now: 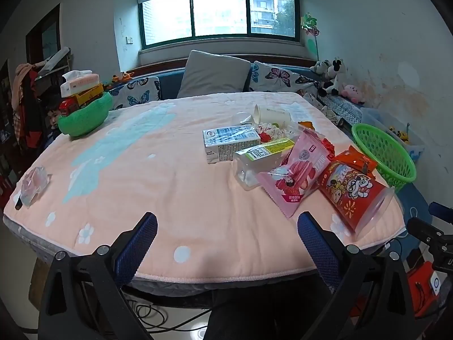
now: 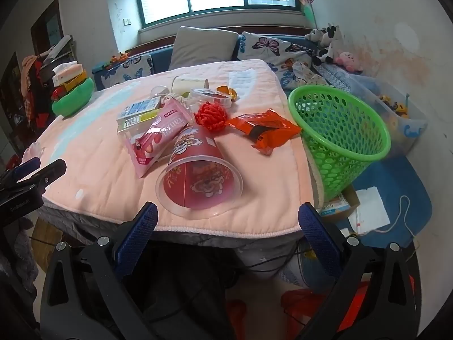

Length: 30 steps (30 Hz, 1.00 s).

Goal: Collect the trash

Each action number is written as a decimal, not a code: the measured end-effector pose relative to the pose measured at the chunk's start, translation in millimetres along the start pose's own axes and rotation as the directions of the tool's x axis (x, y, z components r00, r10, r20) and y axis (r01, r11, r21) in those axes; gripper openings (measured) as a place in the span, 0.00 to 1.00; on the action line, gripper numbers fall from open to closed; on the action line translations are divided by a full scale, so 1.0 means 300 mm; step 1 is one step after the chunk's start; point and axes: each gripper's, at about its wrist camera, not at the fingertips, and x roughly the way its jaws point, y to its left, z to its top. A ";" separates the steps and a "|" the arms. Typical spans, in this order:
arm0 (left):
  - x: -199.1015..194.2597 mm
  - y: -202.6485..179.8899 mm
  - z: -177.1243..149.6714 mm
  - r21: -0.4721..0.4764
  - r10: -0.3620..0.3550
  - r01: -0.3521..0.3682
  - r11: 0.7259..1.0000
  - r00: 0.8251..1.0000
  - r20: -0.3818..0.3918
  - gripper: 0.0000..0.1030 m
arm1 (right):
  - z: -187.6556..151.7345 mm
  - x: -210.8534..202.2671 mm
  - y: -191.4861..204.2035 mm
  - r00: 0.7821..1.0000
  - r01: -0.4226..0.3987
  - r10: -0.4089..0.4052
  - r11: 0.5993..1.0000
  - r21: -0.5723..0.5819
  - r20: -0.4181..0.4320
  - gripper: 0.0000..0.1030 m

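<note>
Trash lies on the right half of a pink-covered table (image 1: 158,187): a red plastic cup on its side (image 1: 351,195) (image 2: 198,170), a pink snack wrapper (image 1: 297,172) (image 2: 158,138), an orange-red wrapper (image 1: 355,160) (image 2: 263,130), a clear bottle (image 1: 257,158), milk cartons (image 1: 229,141) (image 2: 141,107), a paper cup (image 1: 273,114) (image 2: 188,83). A green mesh basket (image 1: 385,153) (image 2: 339,130) stands off the table's right edge. My left gripper (image 1: 226,243) is open and empty at the near edge. My right gripper (image 2: 226,226) is open and empty, just short of the red cup.
A green bowl with a toy truck and tissue box (image 1: 82,104) (image 2: 72,93) sits at the table's far left. A crumpled clear wrapper (image 1: 34,184) lies at the left edge. A sofa with cushions (image 1: 215,76) runs behind. A clear toy bin (image 2: 390,110) stands right.
</note>
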 end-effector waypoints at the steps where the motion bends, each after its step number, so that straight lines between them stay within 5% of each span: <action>1: -0.001 -0.002 0.000 0.009 0.008 -0.008 1.000 1.000 0.005 0.93 | 0.000 0.002 -0.003 1.000 -0.001 0.001 1.000 -0.001 -0.001 0.96; 30: 0.014 0.001 0.021 -0.001 0.001 -0.001 1.000 1.000 0.001 0.93 | 0.017 -0.004 0.008 1.000 -0.004 0.004 1.000 -0.010 -0.012 0.96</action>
